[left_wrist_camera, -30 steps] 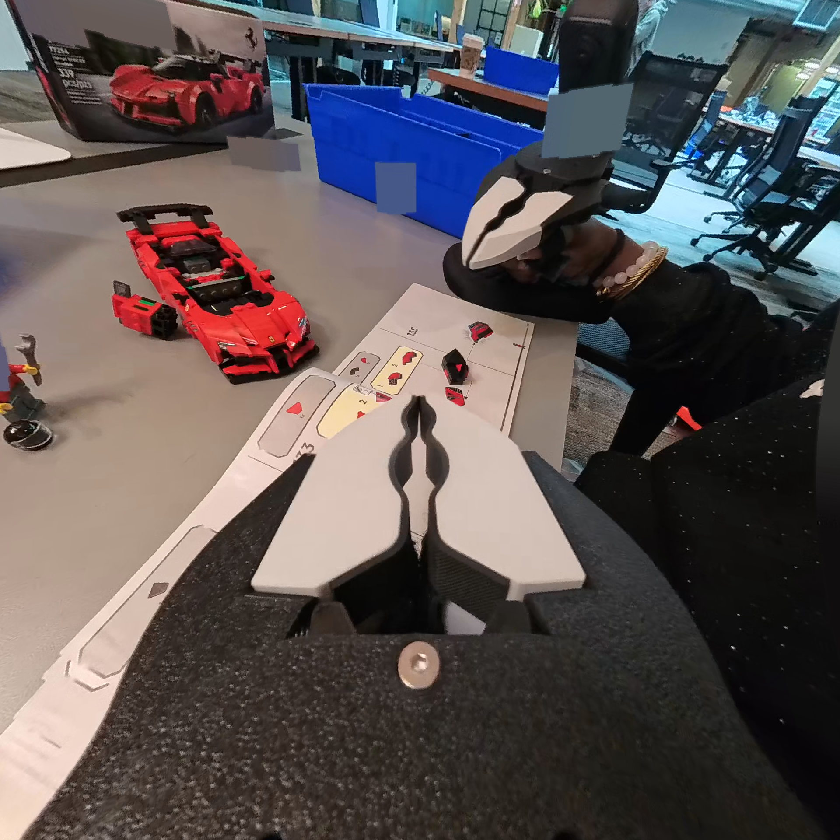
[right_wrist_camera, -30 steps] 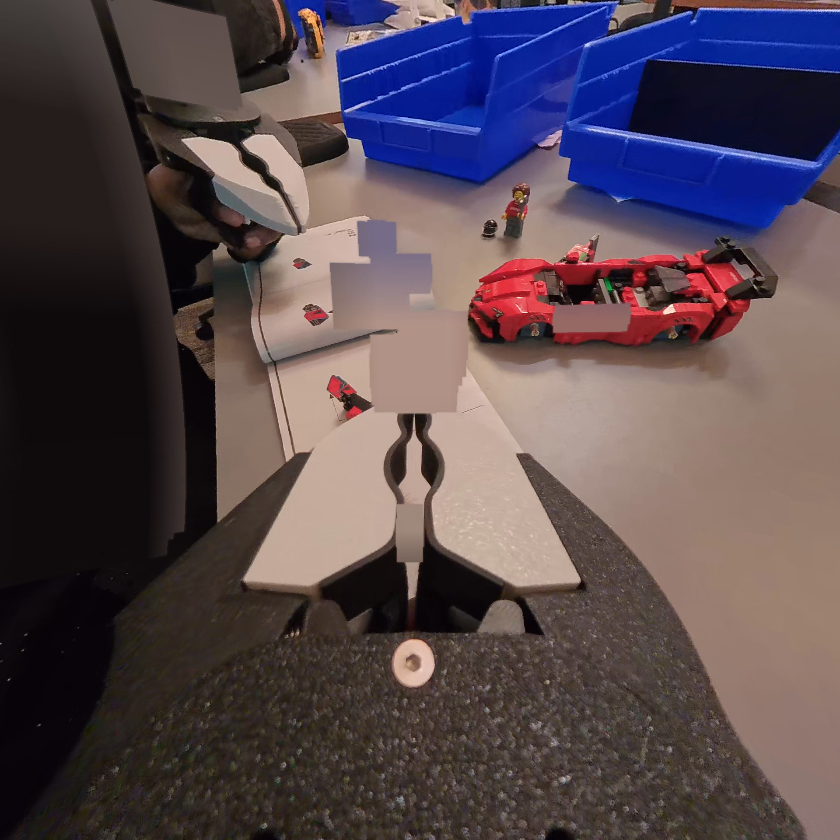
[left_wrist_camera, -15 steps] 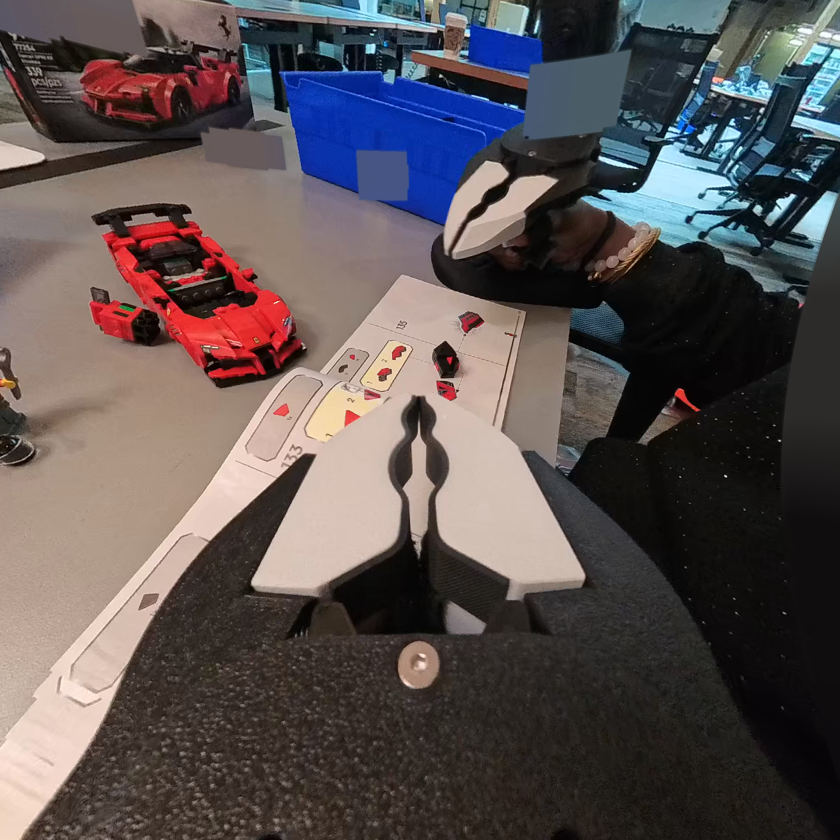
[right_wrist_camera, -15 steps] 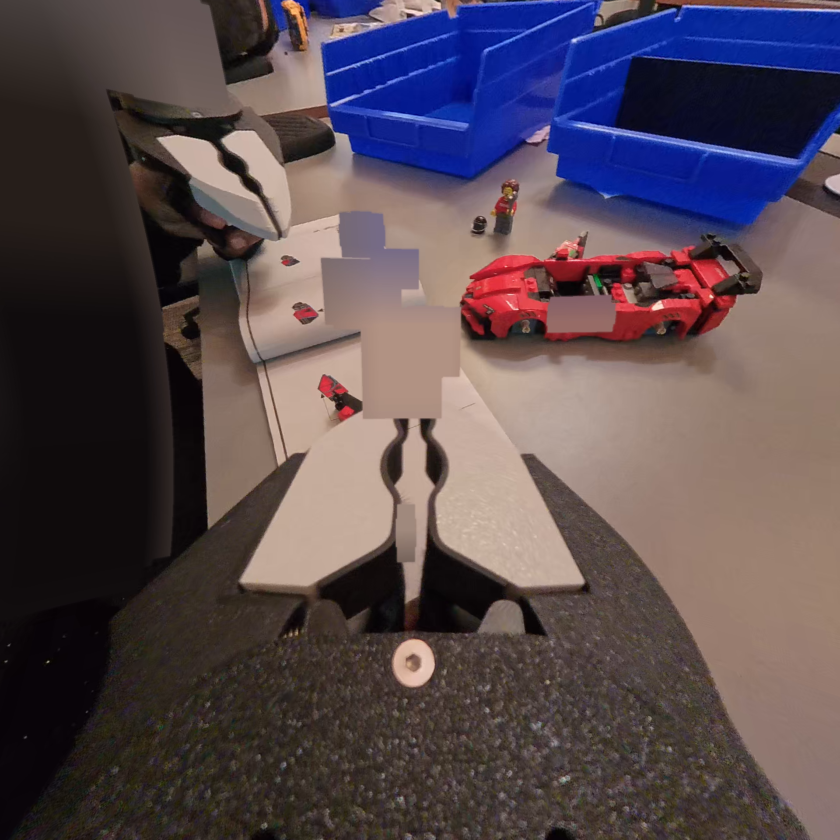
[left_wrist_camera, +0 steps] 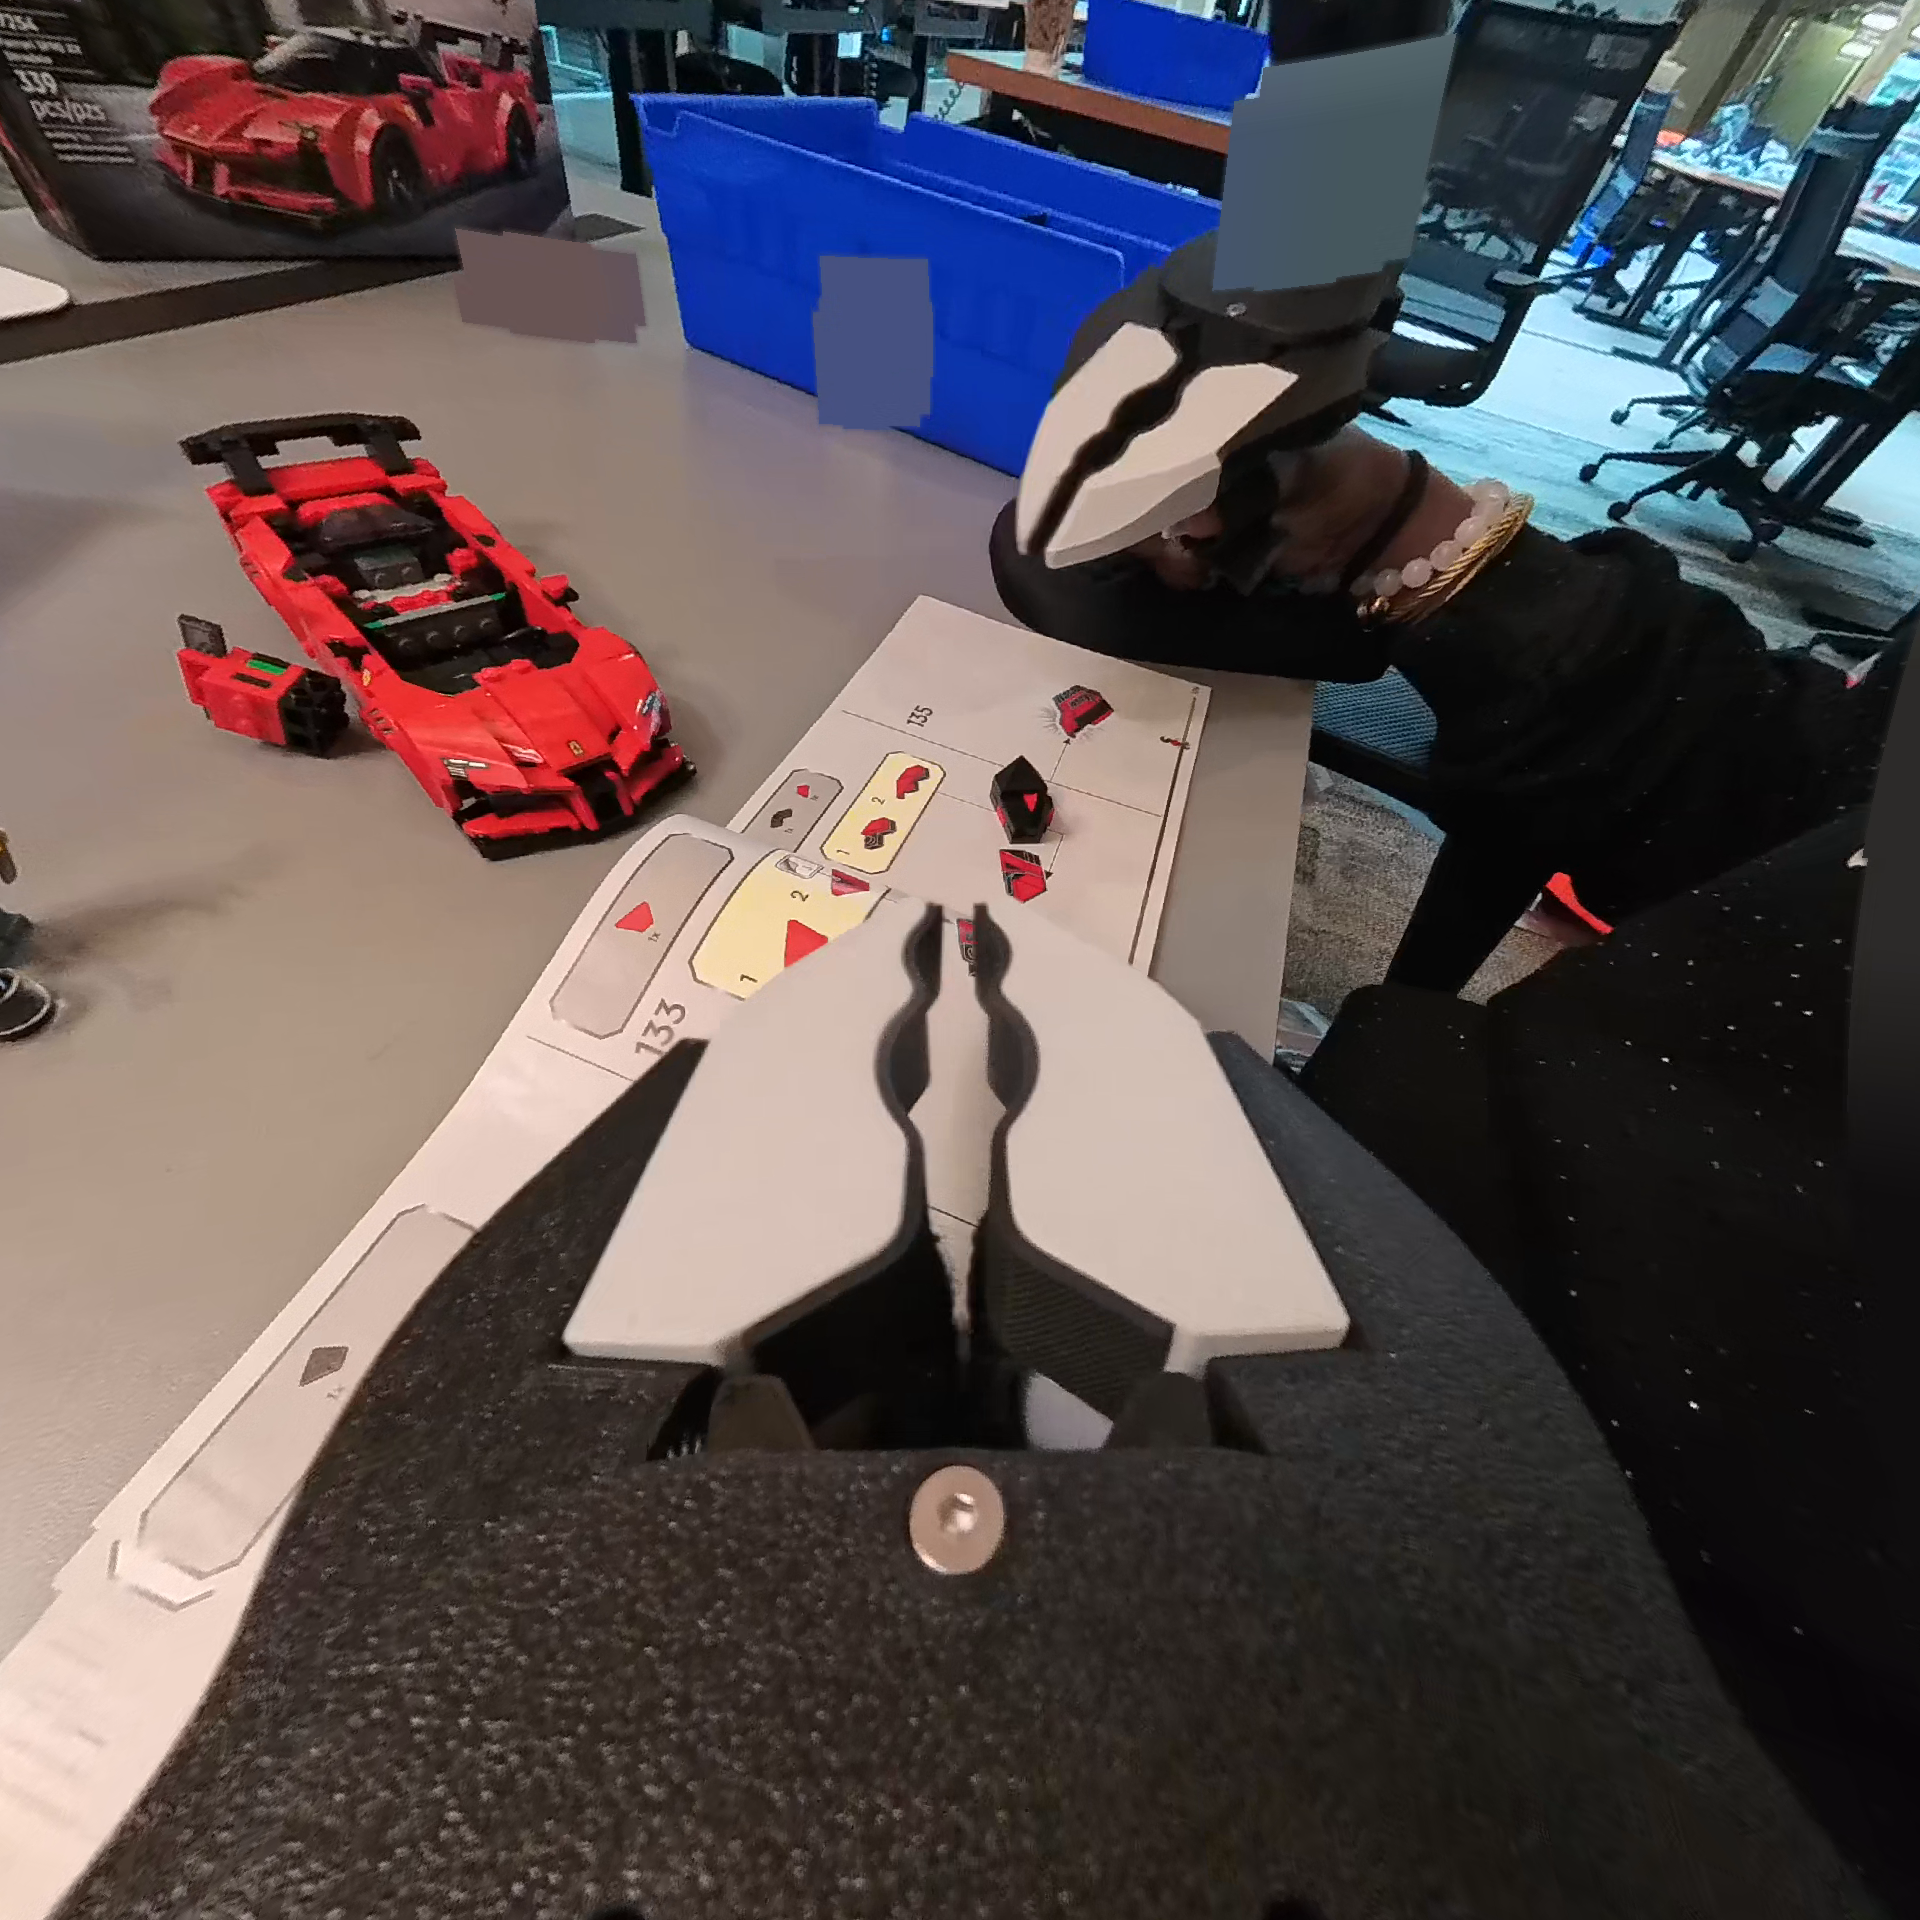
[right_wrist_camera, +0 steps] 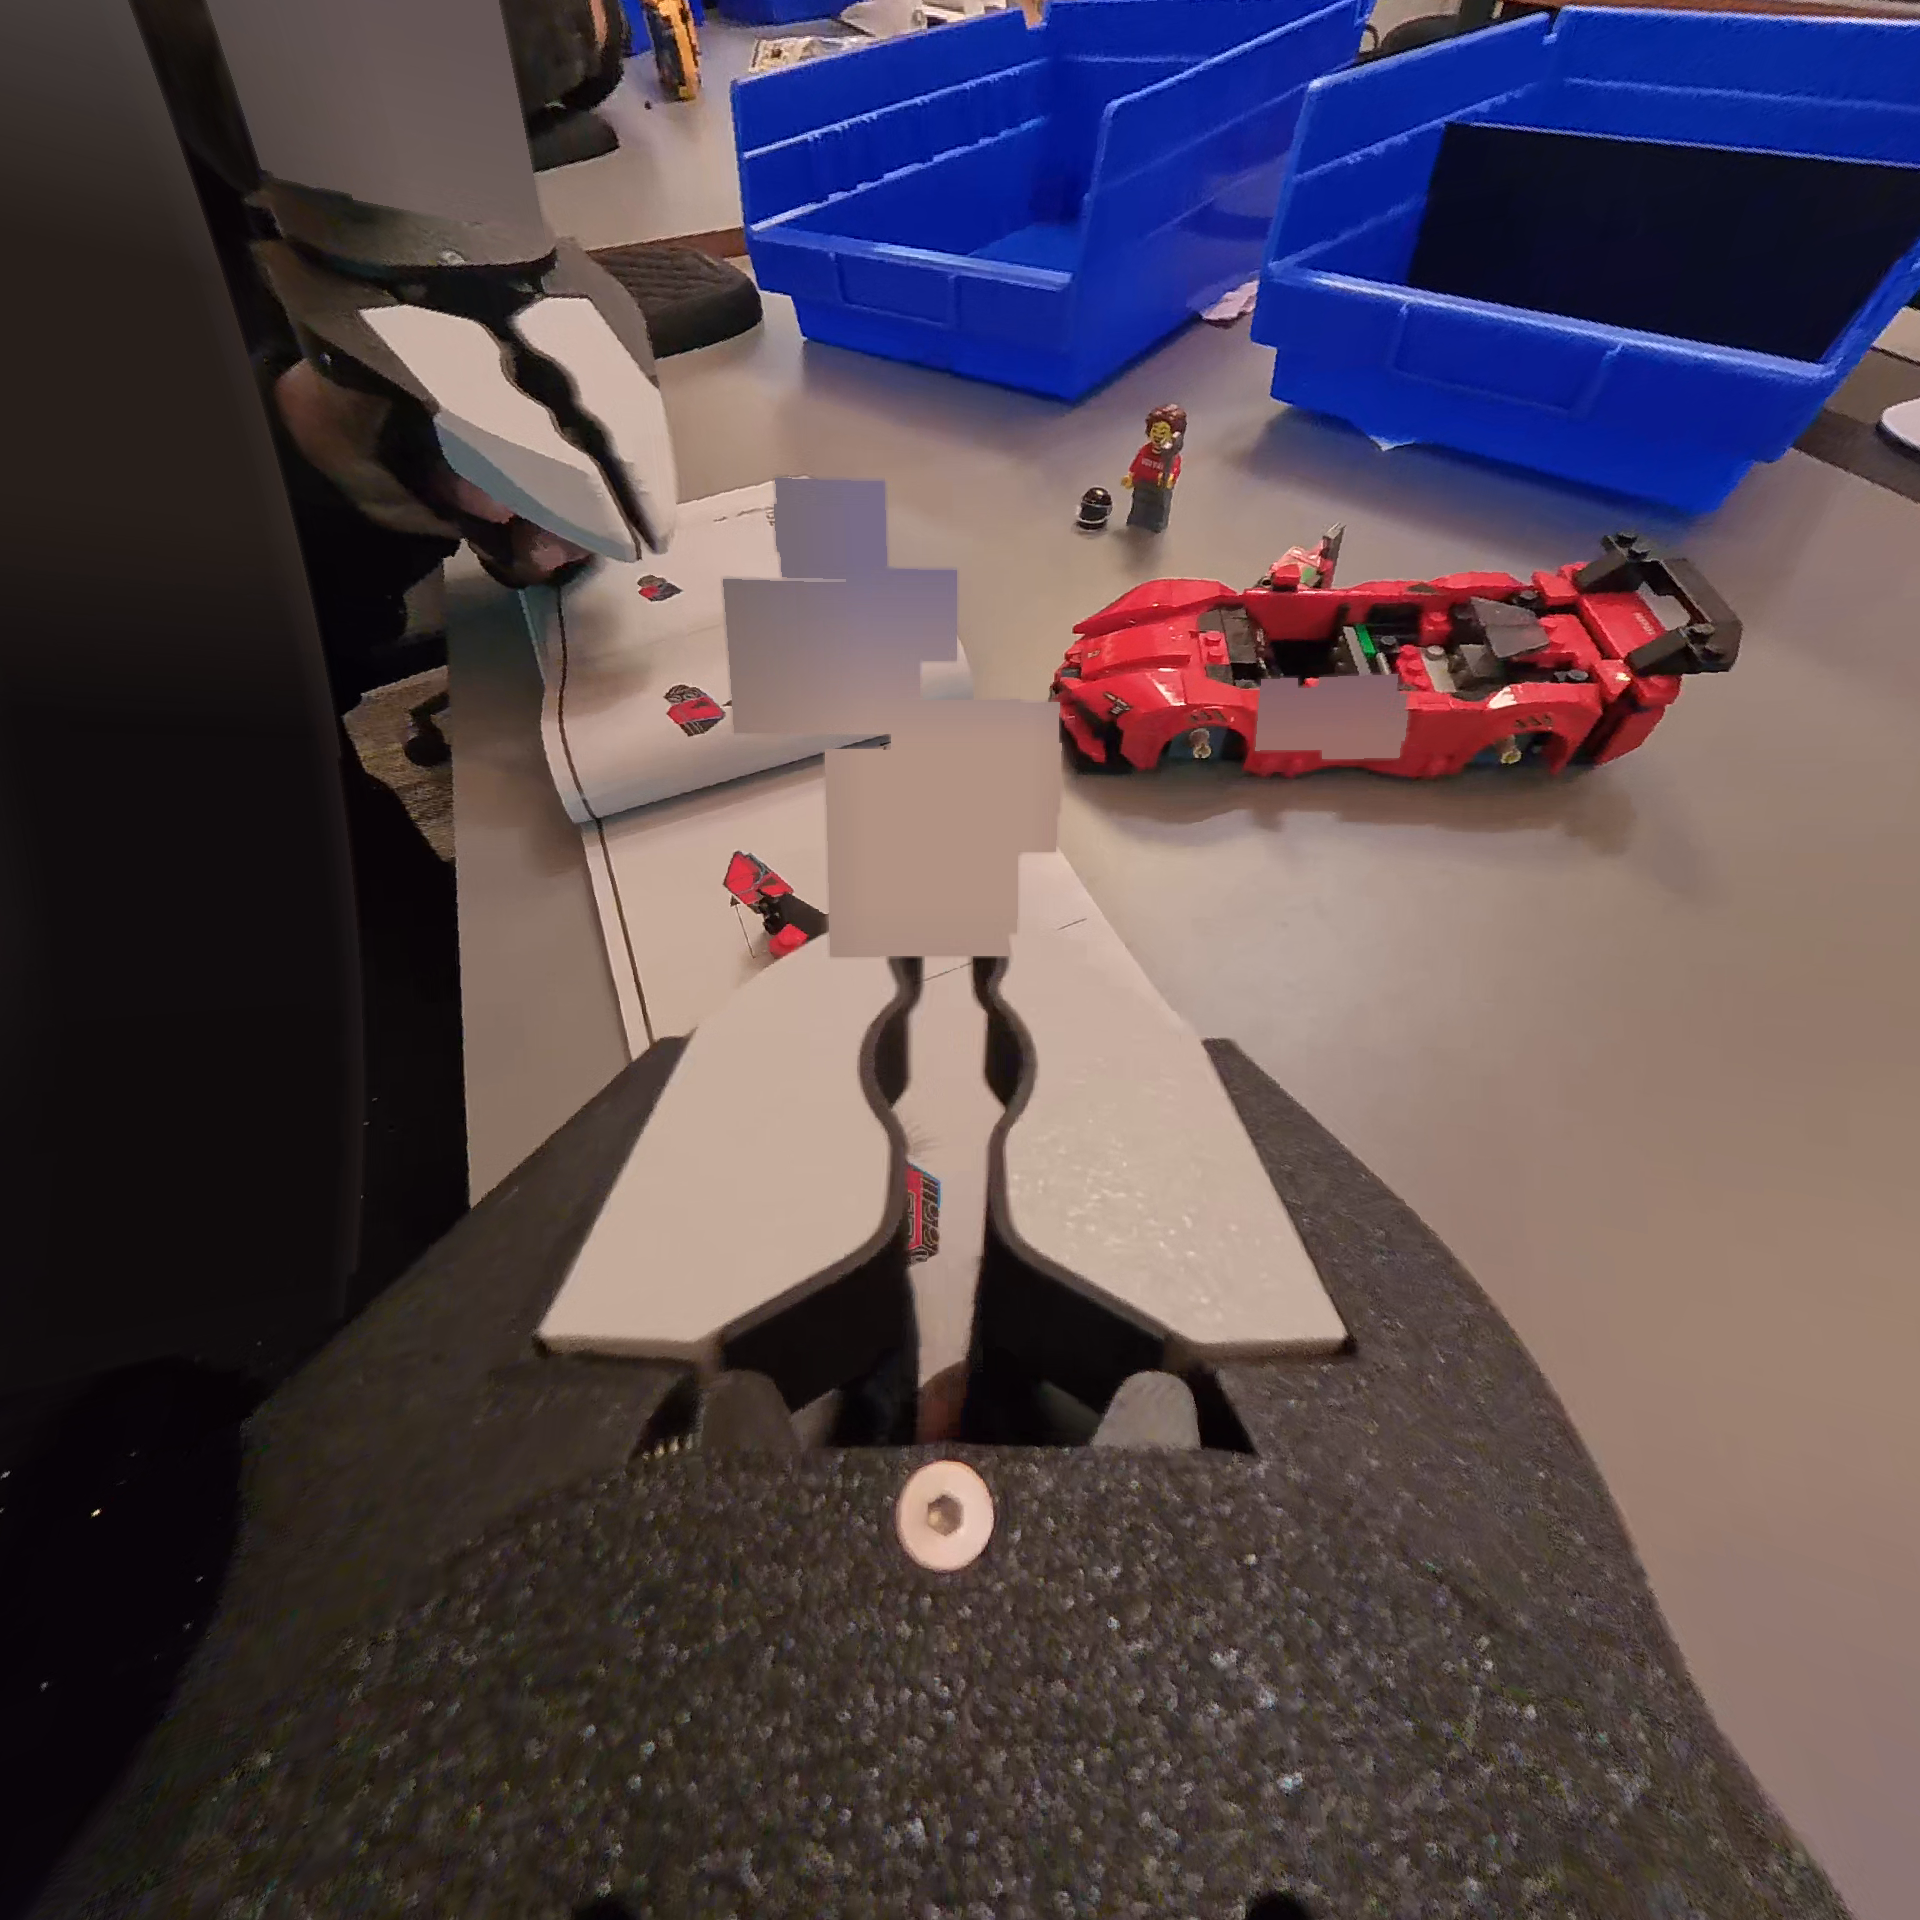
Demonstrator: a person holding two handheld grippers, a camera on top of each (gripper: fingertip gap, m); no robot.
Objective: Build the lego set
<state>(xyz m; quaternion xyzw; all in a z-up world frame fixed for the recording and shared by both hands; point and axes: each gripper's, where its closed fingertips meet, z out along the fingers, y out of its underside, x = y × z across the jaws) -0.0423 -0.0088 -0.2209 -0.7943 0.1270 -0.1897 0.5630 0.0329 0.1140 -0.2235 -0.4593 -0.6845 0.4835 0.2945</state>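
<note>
The long, low red plastic brick-built sports car [left_wrist_camera: 416,634] sits on the grey table [left_wrist_camera: 260,1039] beyond the open instruction booklet [left_wrist_camera: 997,769], a small red-and-black brick sub-assembly [left_wrist_camera: 260,698] lying loose beside its flank; it looks light and stiff but apt to shed pieces, so I would hold it low by the chassis sides. Both the left gripper [left_wrist_camera: 956,914] and the right gripper [right_wrist_camera: 945,966] hover over the booklet, fingers almost closed, pinching nothing. Of the two blue plastic bins behind, one [right_wrist_camera: 997,208] looks empty and the other [right_wrist_camera: 1590,239] is too dark inside to tell.
</note>
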